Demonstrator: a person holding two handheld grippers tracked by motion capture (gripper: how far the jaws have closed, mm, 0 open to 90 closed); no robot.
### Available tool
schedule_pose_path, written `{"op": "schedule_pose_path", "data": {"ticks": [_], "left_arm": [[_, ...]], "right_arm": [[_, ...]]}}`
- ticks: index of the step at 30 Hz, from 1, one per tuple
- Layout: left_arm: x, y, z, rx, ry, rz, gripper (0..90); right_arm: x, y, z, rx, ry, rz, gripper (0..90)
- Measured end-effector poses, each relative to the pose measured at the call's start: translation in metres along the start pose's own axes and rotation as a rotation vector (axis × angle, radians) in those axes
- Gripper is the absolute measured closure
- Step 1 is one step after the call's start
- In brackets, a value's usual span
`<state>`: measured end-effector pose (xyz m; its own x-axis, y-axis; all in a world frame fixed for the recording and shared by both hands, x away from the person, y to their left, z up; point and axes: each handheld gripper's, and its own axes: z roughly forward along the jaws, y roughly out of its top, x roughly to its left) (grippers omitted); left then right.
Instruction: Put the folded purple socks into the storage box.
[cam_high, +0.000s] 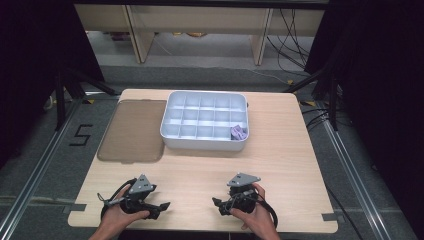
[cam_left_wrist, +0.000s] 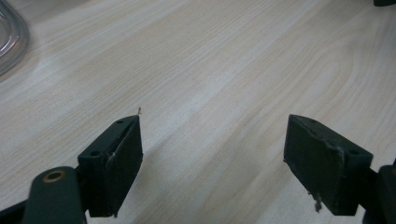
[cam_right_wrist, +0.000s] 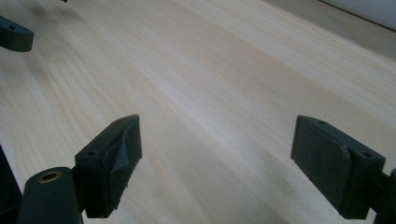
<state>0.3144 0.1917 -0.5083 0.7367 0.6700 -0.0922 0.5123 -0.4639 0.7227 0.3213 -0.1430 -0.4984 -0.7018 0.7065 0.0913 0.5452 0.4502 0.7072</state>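
A white compartment box (cam_high: 205, 120) sits at the back middle of the wooden table (cam_high: 280, 165), with a small purple item (cam_high: 238, 132) in its front right compartment. To its left lies a translucent brownish lid (cam_high: 132, 131), flat on the table. My left gripper (cam_high: 161, 206) rests near the front edge at the left, held in a hand, pointing right. My right gripper (cam_high: 217, 204) rests at the front right, pointing left toward it. In the left gripper view the gripper (cam_left_wrist: 212, 140) stands open over bare wood. The right gripper (cam_right_wrist: 217, 140) is open too, nothing between its pads.
The lid's curved clear corner (cam_left_wrist: 11, 39) shows at the far left of the left gripper view. A jaw tip of the other gripper (cam_right_wrist: 14, 35) shows at the upper left of the right gripper view. Black stands and cables flank the table; a floor mark reads 5 (cam_high: 80, 135).
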Motion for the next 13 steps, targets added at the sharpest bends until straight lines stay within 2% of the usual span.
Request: {"op": "schedule_pose_path", "data": {"ticks": [1, 2, 3, 4, 6, 8, 11, 13], "left_arm": [[-0.0008, -0.0003, 0.0006, -0.004, -0.001, -0.015, 18.7], [0.0000, 0.0001, 0.0001, -0.002, 0.001, 0.003, 18.7], [-0.0006, 0.0000, 0.0004, -0.007, -0.003, -0.004, 18.8], [0.0002, 0.0001, -0.0001, 0.002, -0.001, 0.006, 18.7], [0.0003, 0.0001, -0.0001, 0.003, -0.001, 0.008, 18.7], [-0.0006, 0.0000, 0.0004, -0.006, -0.002, -0.003, 18.7], [0.0002, 0.0001, -0.0001, 0.000, -0.001, 0.005, 18.7], [0.0002, -0.0002, 0.0002, 0.004, 0.007, -0.004, 18.7]], "right_arm": [[0.0014, -0.0007, -0.0006, 0.008, 0.000, 0.017, 16.8], [-0.0004, -0.0013, 0.0000, -0.004, -0.004, -0.005, 16.8], [-0.0005, -0.0021, 0.0002, -0.009, -0.007, -0.009, 16.8], [0.0013, -0.0026, -0.0009, 0.008, -0.003, 0.015, 16.8], [0.0013, -0.0028, -0.0016, 0.014, -0.001, 0.013, 16.7], [-0.0004, -0.0034, -0.0009, -0.011, -0.008, -0.008, 16.7], [0.0003, -0.0038, -0.0024, -0.005, -0.003, 0.011, 16.8], [-0.0004, -0.0042, -0.0024, -0.006, -0.006, 0.006, 16.7]]}}
